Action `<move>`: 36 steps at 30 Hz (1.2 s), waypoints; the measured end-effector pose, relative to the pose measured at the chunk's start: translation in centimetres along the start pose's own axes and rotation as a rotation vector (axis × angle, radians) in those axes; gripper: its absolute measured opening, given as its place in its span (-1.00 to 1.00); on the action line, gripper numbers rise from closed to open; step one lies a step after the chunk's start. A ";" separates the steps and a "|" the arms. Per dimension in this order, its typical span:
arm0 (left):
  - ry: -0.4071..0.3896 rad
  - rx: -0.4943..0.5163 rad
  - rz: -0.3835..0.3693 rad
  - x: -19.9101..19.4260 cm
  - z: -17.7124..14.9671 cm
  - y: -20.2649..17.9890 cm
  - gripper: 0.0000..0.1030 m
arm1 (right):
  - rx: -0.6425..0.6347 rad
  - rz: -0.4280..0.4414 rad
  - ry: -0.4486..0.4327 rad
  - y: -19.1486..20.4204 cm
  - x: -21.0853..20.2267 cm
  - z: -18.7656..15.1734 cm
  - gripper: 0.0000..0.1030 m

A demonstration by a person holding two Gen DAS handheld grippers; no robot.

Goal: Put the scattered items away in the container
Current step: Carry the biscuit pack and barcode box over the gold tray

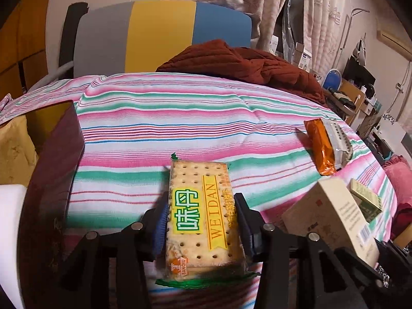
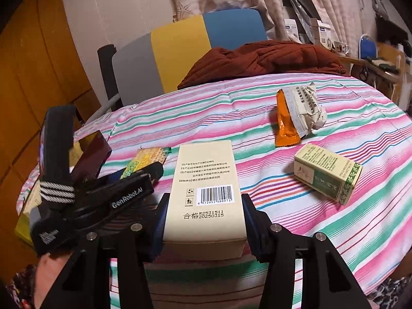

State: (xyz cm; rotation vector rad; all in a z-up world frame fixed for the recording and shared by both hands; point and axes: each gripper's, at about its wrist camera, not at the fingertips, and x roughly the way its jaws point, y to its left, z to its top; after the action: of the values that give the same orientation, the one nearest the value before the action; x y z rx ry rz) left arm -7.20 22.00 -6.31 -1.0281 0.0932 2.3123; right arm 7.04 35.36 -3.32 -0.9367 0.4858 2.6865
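My left gripper (image 1: 202, 213) is shut on a cracker packet (image 1: 200, 213) with a green and yellow label, held just above the striped cloth. My right gripper (image 2: 204, 211) is shut on a tall beige box (image 2: 204, 188) with a barcode; the box also shows in the left wrist view (image 1: 332, 221). The dark maroon container (image 1: 56, 164) with a yellow inside stands at the left, close to the left gripper, and shows in the right wrist view (image 2: 94, 152). An orange and grey snack bag (image 2: 296, 113) and a small green box (image 2: 327, 173) lie on the cloth to the right.
The striped cloth (image 2: 257, 92) covers a round table. A brown-red jacket (image 2: 267, 59) is piled at the far side. A chair with grey, yellow and blue panels (image 2: 185, 49) stands behind the table. Shelves and clutter (image 1: 360, 95) fill the far right.
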 end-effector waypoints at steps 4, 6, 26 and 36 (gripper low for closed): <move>0.021 -0.013 -0.037 -1.6 -0.9 0.1 -0.07 | 0.005 -0.001 -0.005 0.0 -0.1 -0.1 0.02; 0.030 -0.027 -0.072 -2.8 -1.6 0.2 -0.07 | 0.010 -0.004 -0.005 0.0 -0.1 0.0 0.02; -0.065 0.008 -0.137 -13.2 -4.5 2.3 -0.07 | -0.010 0.088 -0.056 3.3 -3.6 0.8 0.02; -0.176 -0.063 -0.070 -19.3 -4.2 7.4 -0.07 | -0.101 0.209 -0.083 9.6 -4.8 2.0 0.02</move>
State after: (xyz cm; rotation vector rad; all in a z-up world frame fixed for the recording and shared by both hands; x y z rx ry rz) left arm 1.54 5.14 2.94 -0.8403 -0.0852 2.3434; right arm 6.29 26.74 3.35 -0.8379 0.4575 2.9487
